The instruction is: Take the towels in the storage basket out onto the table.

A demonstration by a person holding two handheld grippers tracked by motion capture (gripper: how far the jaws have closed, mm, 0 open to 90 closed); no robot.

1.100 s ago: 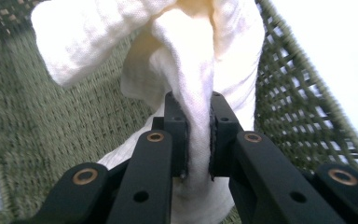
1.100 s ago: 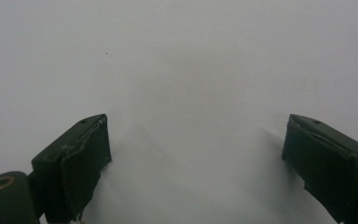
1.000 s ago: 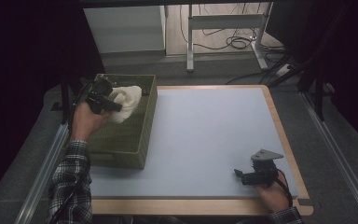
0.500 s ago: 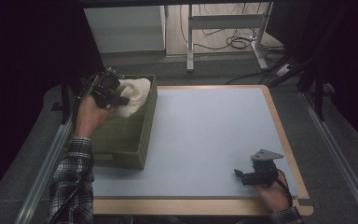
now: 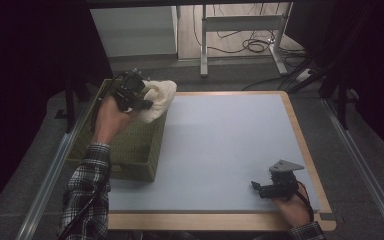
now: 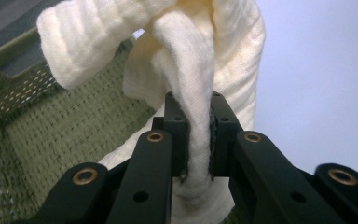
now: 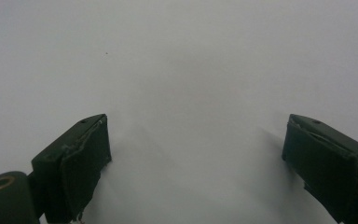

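Cream terry cloth, a soft ribbed towel (image 5: 157,99), was seen bunched in the left gripper (image 5: 139,100) at about ten o'clock on the desk (image 5: 220,150), held above the far right corner of a green woven basket (image 5: 130,150). In the left gripper view the fingers (image 6: 176,122) were closed almost fully on a rolled fold of the towel (image 6: 200,84), with the rest hanging in loose lobes on either side.

A slip could be judged the main risk: only one narrow fold was pinched, so the weight of the hanging bulk might drag the cloth out of the fingers. A trailing lobe might also catch on the rough weave of the basket (image 6: 51,135) rim and tip or drag it, since the basket looked light and flexible.

The desk surface was a smooth, matt, pale blue-grey sheet bordered by a light wooden frame, rectangular with rounded corners. The basket was a box shape with an open, netlike knit.

At about five o'clock the right gripper (image 5: 275,187) was rested low at the near edge of the desk. In the right gripper view its black padded fingers (image 7: 81,158) were spread wide apart, with nothing held between them.
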